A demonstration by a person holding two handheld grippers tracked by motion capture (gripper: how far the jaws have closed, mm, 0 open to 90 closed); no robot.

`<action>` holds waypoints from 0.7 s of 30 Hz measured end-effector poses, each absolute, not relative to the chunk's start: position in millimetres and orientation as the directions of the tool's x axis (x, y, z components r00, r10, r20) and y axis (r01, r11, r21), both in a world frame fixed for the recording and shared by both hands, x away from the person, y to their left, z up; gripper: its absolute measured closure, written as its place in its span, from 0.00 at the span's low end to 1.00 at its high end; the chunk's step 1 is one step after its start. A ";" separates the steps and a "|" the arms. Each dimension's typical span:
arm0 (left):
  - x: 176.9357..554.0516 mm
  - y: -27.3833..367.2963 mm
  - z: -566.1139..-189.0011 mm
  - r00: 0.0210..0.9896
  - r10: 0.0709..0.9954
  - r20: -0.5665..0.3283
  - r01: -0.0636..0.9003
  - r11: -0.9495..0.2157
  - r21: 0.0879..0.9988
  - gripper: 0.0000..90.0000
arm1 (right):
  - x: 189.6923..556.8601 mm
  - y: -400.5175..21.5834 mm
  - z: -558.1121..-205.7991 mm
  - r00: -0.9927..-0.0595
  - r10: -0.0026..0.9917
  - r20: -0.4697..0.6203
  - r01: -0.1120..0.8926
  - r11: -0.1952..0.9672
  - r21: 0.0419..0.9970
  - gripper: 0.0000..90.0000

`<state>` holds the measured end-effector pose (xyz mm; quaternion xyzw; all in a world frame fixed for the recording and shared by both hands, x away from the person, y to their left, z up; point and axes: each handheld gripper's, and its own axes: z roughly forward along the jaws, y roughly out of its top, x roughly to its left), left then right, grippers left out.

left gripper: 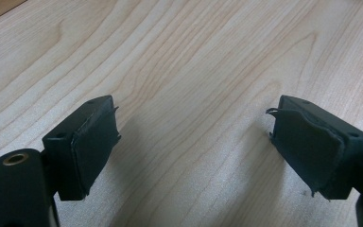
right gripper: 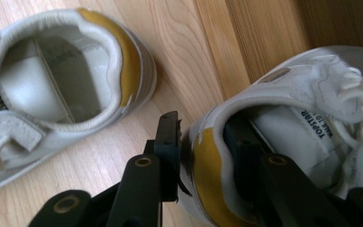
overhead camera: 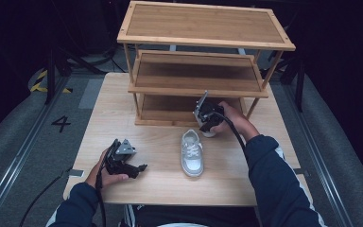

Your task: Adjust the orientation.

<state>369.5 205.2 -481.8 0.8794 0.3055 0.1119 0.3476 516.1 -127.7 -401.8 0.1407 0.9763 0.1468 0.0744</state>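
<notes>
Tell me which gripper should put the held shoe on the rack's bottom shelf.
Right. The right gripper already clamps the heel of the shoe just in front of the rack. The left gripper rests open on the table, away from both shoes.

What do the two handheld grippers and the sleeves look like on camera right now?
Left gripper: black body, grey three-cornered plate on top, black cable trailing back, worn black pads. Right gripper: black, grey plate, black cable. Dark navy sleeves, a white stripe on the right one.
</notes>
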 end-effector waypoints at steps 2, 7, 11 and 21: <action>369.5 205.2 -481.9 0.788 0.615 -0.017 0.460 -0.571 0.680 0.17 | 515.6 -129.5 -402.1 -0.946 0.301 -0.123 0.249 0.914 0.321 0.77; 369.4 205.1 -482.0 0.788 0.616 -0.016 0.460 -0.571 0.680 0.17 | 511.8 -138.0 -402.4 -0.923 0.344 -0.171 0.265 0.893 0.364 0.67; 369.4 205.1 -481.9 0.788 0.616 -0.017 0.460 -0.571 0.680 0.17 | 508.1 -153.3 -398.5 -0.893 0.415 -0.175 0.302 0.839 0.452 0.57; 369.2 204.9 -482.0 0.786 0.618 -0.014 0.460 -0.569 0.681 0.17 | 476.9 -200.0 -392.9 -0.813 0.559 -0.164 0.329 0.672 0.664 0.47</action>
